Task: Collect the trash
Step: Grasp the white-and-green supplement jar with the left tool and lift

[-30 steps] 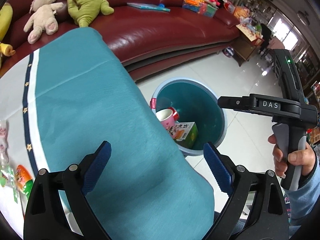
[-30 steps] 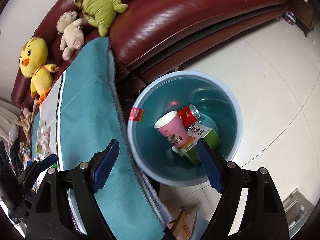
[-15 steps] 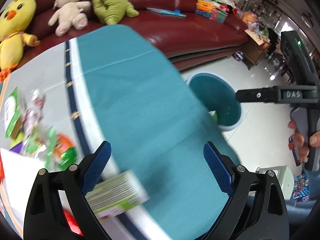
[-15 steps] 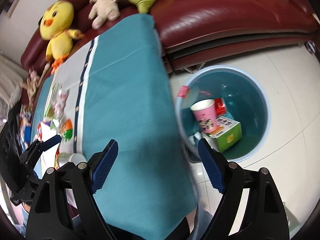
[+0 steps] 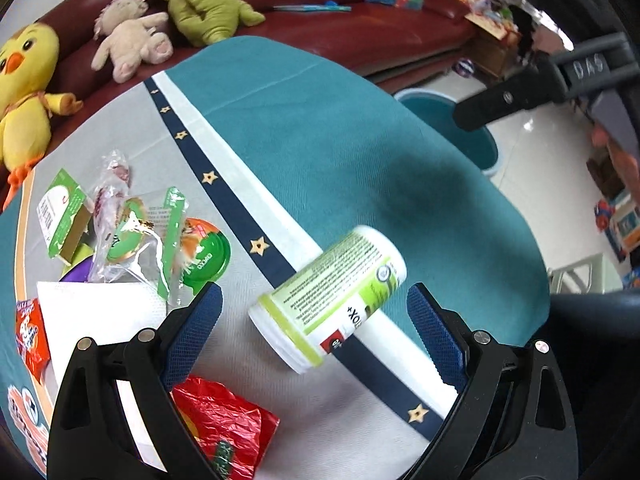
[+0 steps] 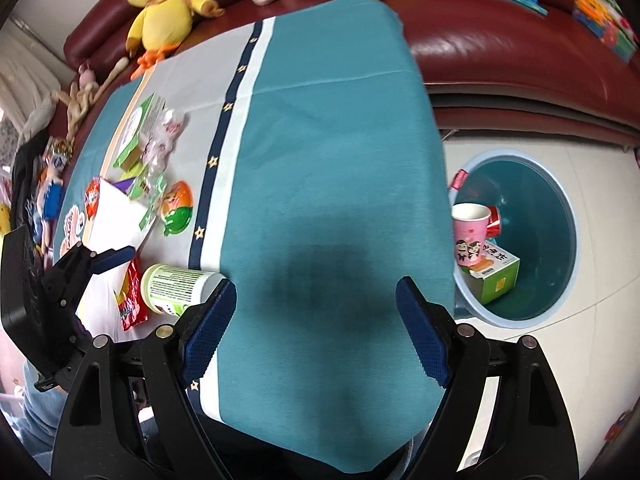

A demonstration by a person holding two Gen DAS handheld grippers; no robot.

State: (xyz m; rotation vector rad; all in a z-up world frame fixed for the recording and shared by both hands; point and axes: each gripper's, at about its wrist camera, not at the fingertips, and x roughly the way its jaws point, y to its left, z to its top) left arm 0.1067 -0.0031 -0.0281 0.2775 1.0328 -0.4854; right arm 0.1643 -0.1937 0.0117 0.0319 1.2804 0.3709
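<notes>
A white and green canister (image 5: 330, 296) lies on its side on the tablecloth, between the open jaws of my left gripper (image 5: 314, 326), which hovers over it without touching; it also shows in the right wrist view (image 6: 178, 286). A red wrapper (image 5: 224, 428) lies below it. A pile of trash lies at the left: a green lid (image 5: 204, 254), clear wrappers (image 5: 132, 240), a green carton (image 5: 60, 212), a white napkin (image 5: 96, 312). My right gripper (image 6: 316, 330) is open and empty over the teal cloth (image 6: 332, 152). The blue bin (image 6: 560, 240) holds a pink cup (image 6: 470, 236) and a green box (image 6: 496, 276).
A red sofa (image 6: 500, 28) with plush toys, a yellow chick (image 6: 160, 4) among them, runs behind the table. The bin stands on the white floor (image 6: 600, 128) at the table's right edge. The left gripper's body (image 6: 44, 280) shows at the left of the right wrist view.
Both grippers have swung left from the bin to the table. The canister and trash pile have come into the left view, and the canister now lies between the left jaws.
</notes>
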